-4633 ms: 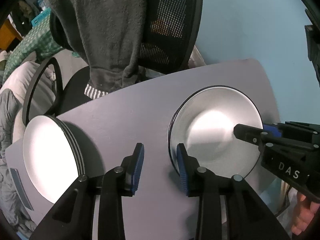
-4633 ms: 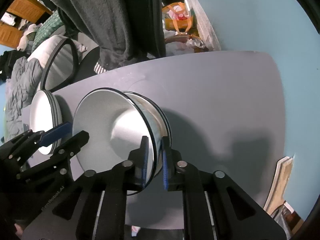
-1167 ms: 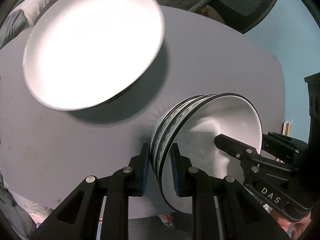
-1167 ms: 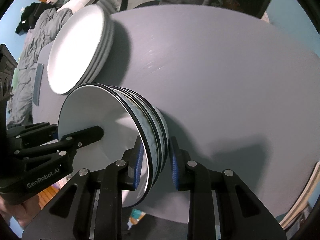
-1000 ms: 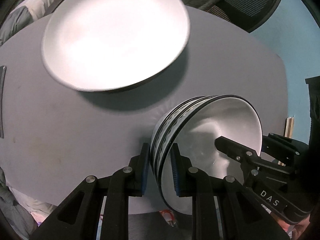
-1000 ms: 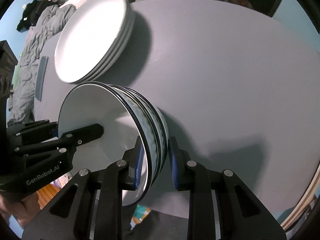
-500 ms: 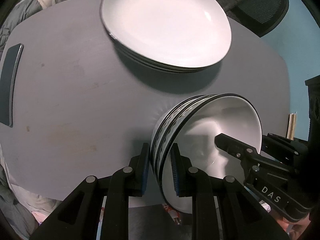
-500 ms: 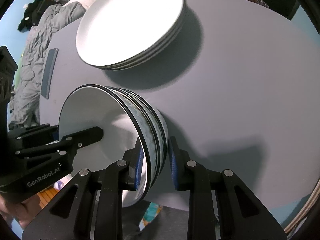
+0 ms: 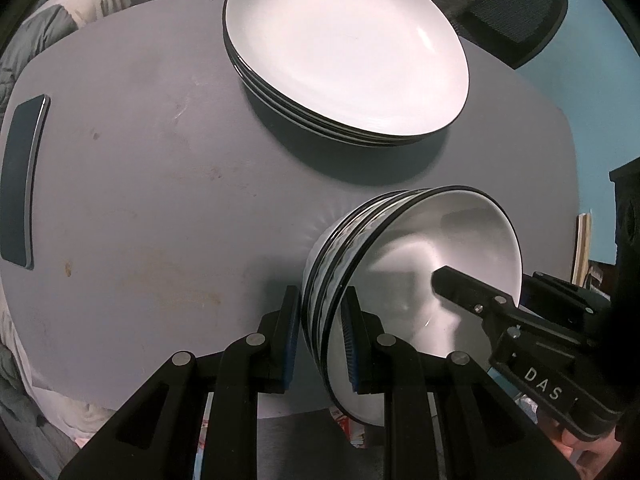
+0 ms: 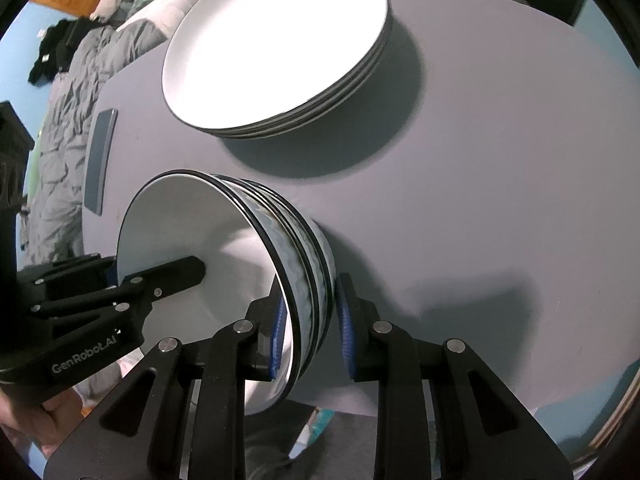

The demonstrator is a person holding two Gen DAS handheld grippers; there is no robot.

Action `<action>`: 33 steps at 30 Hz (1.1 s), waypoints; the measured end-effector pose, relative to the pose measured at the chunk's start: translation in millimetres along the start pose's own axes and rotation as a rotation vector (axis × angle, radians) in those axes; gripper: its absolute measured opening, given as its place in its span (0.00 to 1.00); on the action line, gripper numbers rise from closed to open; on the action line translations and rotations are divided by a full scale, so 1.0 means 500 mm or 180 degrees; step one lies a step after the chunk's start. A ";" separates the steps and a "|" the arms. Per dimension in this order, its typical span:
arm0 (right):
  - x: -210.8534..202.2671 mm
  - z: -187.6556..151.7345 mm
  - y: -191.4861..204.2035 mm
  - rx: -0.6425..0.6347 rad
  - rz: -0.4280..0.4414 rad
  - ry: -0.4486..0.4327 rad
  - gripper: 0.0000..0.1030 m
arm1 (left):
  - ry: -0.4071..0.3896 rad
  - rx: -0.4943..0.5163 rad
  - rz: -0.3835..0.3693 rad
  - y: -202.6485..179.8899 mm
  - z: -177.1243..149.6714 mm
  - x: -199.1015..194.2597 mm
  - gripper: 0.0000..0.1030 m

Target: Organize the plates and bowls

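A stack of white bowls with dark rims (image 9: 404,256) (image 10: 200,240) hangs in the air above the grey table (image 9: 160,184) (image 10: 480,160). My left gripper (image 9: 320,340) is shut on the stack's rim on one side. My right gripper (image 10: 310,332) is shut on the rim on the opposite side; each shows in the other's view, one finger inside the top bowl. A stack of white plates with dark rims (image 9: 348,52) (image 10: 276,44) rests on the table just beyond the bowls.
A dark phone (image 9: 20,180) (image 10: 100,160) lies at the table's left edge. A black mesh office chair (image 9: 508,0) stands behind the table. A grey blanket (image 10: 60,100) lies left of the table.
Both grippers have lifted the bowl stack together and carried it toward the plate stack. The plates now appear closer and nearer the centre of both views.
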State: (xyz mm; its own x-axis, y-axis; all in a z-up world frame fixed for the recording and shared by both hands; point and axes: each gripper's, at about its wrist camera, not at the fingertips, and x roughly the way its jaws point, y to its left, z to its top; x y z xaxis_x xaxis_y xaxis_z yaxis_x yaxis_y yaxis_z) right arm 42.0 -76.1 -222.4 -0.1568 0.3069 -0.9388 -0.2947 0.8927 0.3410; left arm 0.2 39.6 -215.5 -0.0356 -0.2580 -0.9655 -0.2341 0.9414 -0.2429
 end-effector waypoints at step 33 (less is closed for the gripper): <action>-0.007 -0.022 -0.022 0.0251 0.0033 0.0091 0.19 | 0.0120 0.0003 -0.0140 0.009 -0.010 0.007 0.18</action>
State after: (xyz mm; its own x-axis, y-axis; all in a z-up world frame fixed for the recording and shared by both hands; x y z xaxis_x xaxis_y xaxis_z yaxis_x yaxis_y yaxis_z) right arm 35.6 -90.6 -222.3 -0.1867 0.3077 -0.9330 -0.2179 0.9131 0.3447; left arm -6.0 42.1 -219.3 -0.0617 -0.3072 -0.9496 -0.2352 0.9291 -0.2853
